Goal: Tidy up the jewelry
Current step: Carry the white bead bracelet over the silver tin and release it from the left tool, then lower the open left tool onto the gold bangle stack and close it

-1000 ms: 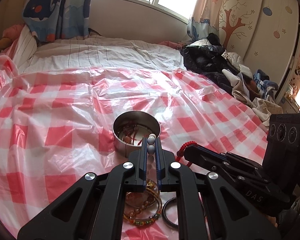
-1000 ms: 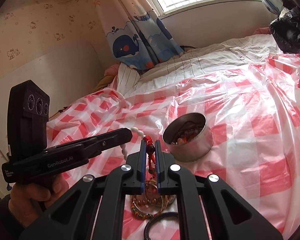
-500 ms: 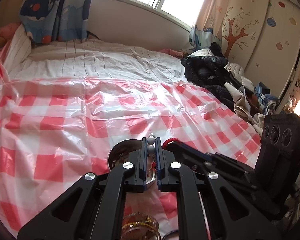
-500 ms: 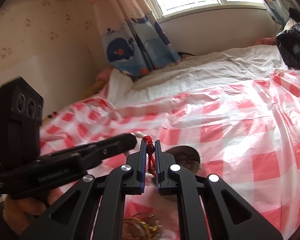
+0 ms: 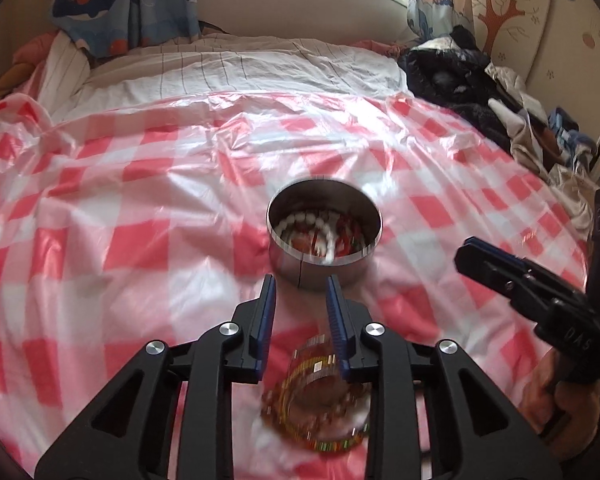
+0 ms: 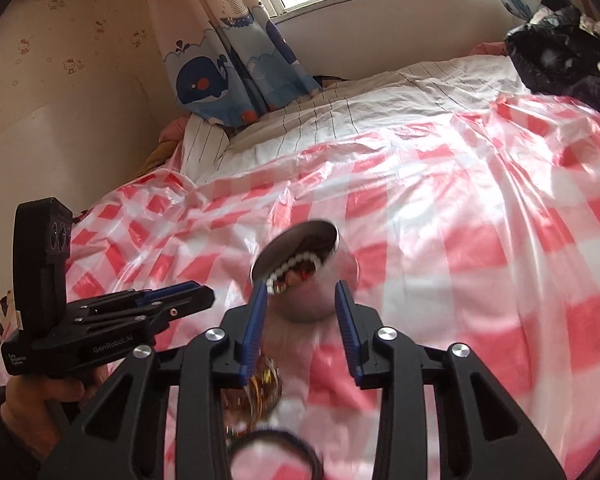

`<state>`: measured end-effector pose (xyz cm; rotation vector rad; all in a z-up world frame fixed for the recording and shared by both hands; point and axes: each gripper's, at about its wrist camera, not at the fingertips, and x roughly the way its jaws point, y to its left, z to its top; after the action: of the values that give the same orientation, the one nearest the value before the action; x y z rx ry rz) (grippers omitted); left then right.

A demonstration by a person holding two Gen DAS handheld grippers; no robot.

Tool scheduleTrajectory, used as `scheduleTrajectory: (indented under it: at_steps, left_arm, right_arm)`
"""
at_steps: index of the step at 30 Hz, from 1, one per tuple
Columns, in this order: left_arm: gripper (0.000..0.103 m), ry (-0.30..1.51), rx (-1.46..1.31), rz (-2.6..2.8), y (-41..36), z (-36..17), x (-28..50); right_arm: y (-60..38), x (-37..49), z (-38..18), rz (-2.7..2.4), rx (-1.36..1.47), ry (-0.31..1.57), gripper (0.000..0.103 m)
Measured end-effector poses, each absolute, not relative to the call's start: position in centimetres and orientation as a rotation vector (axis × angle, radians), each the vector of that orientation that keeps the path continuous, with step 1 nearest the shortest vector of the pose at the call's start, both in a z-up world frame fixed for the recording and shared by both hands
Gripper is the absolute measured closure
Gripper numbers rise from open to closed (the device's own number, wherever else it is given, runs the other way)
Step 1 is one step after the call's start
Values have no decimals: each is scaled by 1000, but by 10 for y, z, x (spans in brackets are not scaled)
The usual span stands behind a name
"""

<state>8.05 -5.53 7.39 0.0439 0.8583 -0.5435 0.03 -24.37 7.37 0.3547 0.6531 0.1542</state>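
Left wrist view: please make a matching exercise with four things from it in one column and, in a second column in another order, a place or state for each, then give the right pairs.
Things:
1. white bead bracelet
2. stack of gold and beaded bangles
3. left gripper
4. pile of dark clothes

Places or states:
A. on the far right side of the bed
B. open, holding nothing
C. inside the round metal tin
D. on the checked plastic sheet, under the left gripper's fingers

Pairs: 1-C, 2-D, 3-B, 4-A
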Motion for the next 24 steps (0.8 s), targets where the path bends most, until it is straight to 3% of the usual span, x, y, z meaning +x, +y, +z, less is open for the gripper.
scheduleTrajectory:
  at_steps: [2, 6, 12, 24]
  left_arm:
    - [73, 854, 71, -524, -48, 71, 63]
    - [54, 807, 84, -475, -36, 67, 28]
    - [42, 778, 115, -486, -43, 73, 15]
    - [38, 779, 93, -461, -45, 71, 31]
  right_arm:
    - [-245, -18, 69, 146, 370, 659, 63]
    - [-240, -40, 65, 149, 383, 649, 58]
    - [-216, -43, 66, 188, 343, 638, 52]
    - [-218, -36, 58, 195, 355, 652, 47]
